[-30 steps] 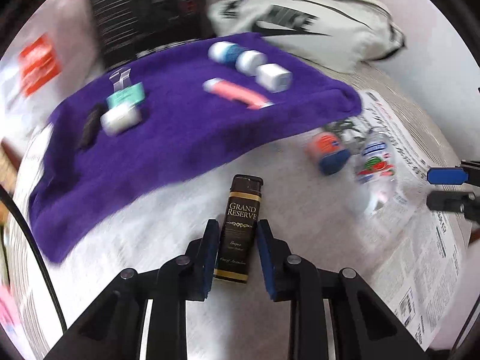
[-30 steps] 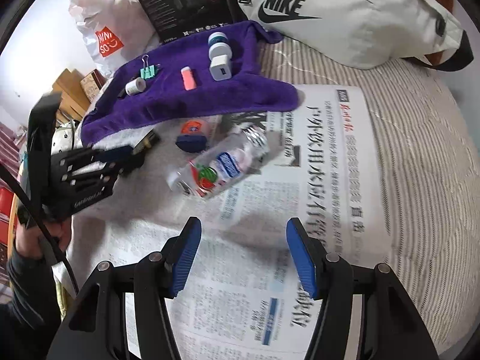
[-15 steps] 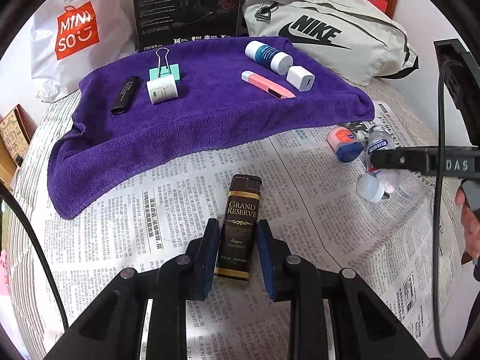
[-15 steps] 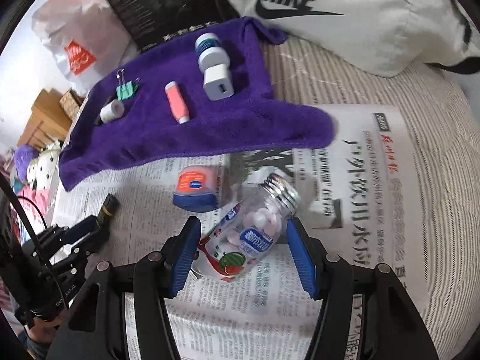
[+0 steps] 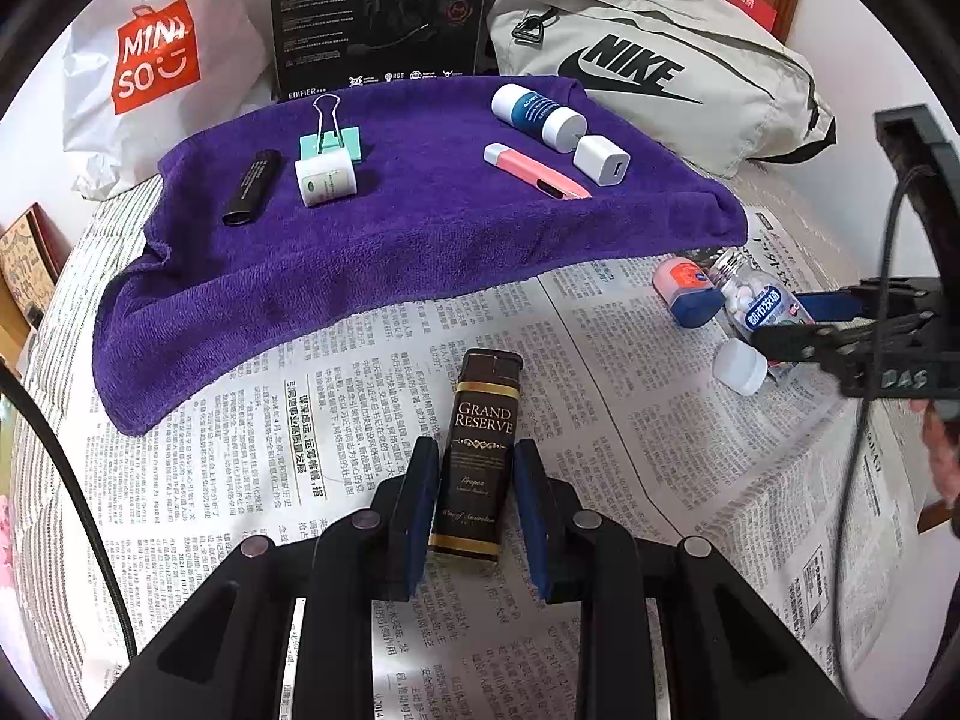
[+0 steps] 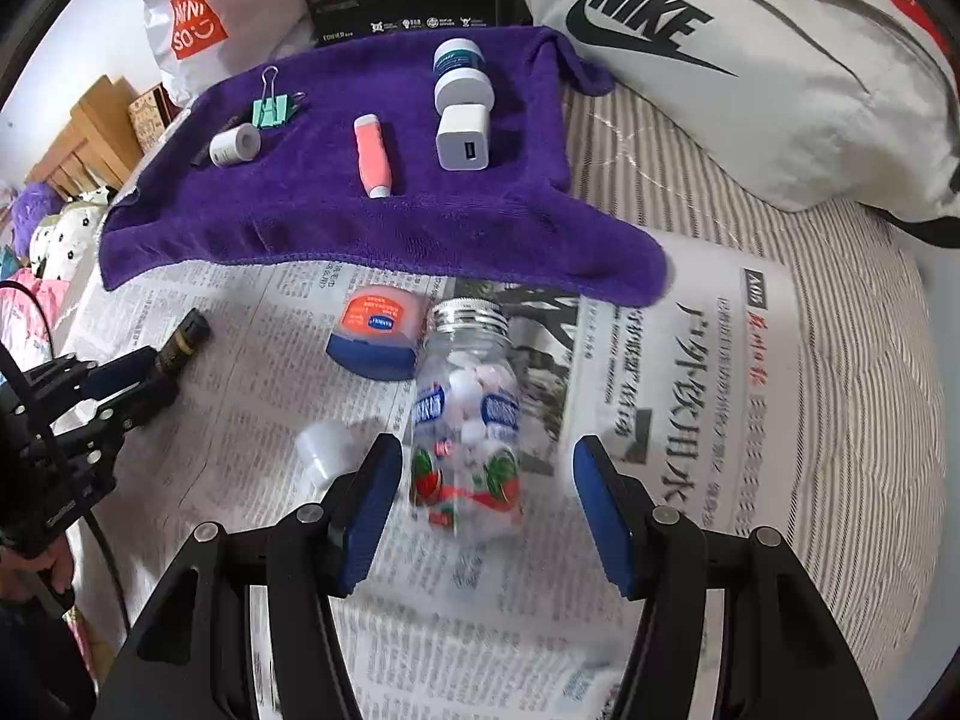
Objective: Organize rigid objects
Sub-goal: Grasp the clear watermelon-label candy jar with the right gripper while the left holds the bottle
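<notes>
- The left gripper [image 5: 475,495] has its pads pressed against the sides of the Grand Reserve lighter [image 5: 477,468], which lies on the newspaper [image 5: 336,420].
- The right gripper [image 6: 486,510] stands wide apart around the candy bottle [image 6: 465,420], touching neither side.
- A white cap [image 6: 324,447] lies just left of its left pad.

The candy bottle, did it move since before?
Cannot tell. The candy bottle lies beside the orange tin as before; the right gripper came closer.

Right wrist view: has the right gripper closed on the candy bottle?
No: the right gripper is open, with a clear gap between the candy bottle and the right-hand finger.
</notes>
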Tool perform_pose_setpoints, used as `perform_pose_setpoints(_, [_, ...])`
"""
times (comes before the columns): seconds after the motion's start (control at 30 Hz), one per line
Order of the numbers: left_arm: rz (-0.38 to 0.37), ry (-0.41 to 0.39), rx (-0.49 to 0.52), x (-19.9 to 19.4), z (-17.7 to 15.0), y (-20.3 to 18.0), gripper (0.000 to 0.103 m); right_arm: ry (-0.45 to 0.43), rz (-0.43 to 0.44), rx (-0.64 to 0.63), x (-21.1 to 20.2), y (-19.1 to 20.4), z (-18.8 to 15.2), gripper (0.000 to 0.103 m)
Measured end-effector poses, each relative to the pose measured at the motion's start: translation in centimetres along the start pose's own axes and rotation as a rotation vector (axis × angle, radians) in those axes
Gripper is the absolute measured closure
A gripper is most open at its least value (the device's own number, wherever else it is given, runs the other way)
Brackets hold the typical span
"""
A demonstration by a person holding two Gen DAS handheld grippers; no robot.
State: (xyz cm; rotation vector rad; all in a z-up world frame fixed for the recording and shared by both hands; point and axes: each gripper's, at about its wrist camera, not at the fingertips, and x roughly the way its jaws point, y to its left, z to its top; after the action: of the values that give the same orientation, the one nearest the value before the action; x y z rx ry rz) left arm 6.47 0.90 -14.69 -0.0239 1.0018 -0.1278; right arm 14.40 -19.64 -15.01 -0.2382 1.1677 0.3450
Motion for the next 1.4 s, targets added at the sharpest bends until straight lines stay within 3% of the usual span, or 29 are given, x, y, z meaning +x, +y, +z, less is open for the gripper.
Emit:
perform_pose_setpoints(0.13, [0.01,-0.003,-0.009,0.0,0.0,-0.1,0.078,-0.015,-0.041,-0.037,0.9,1.1,-0.3,0.046])
perform_pose_setpoints(0.27, [0.032,-0.009,0.001,0.0,-0.1,-0.4,0.078,-0.041,-0.031,-0.038,0.5,1.3,-0.9,0.062])
perform_pose_setpoints(0.63, [0.095,-0.018,0.034,0.1,-0.2,-1.4,0.078,-0.103,-0.015,-0.051,0.2,1.2,-1.6,0.061])
perform_pose_setpoints(0.87, [0.084,-0.012,0.049,0.0,-0.1,-1.5,0.079,-0.114,-0.002,-0.042,0.2,1.0,-1.7,0.062])
perform_pose_setpoints(1.0, [0.063,-0.001,0.021,-0.4,0.2,-1.0,0.08,-0.089,0.042,-0.029,-0.2,0.5,-1.7,0.062])
perform_pose_setpoints(1.4, [0.017,-0.033,-0.032,-1.7,0.9,0.3,0.081,-0.129,0.124,0.004,-2.8,-1.2,-2.0,0.062])
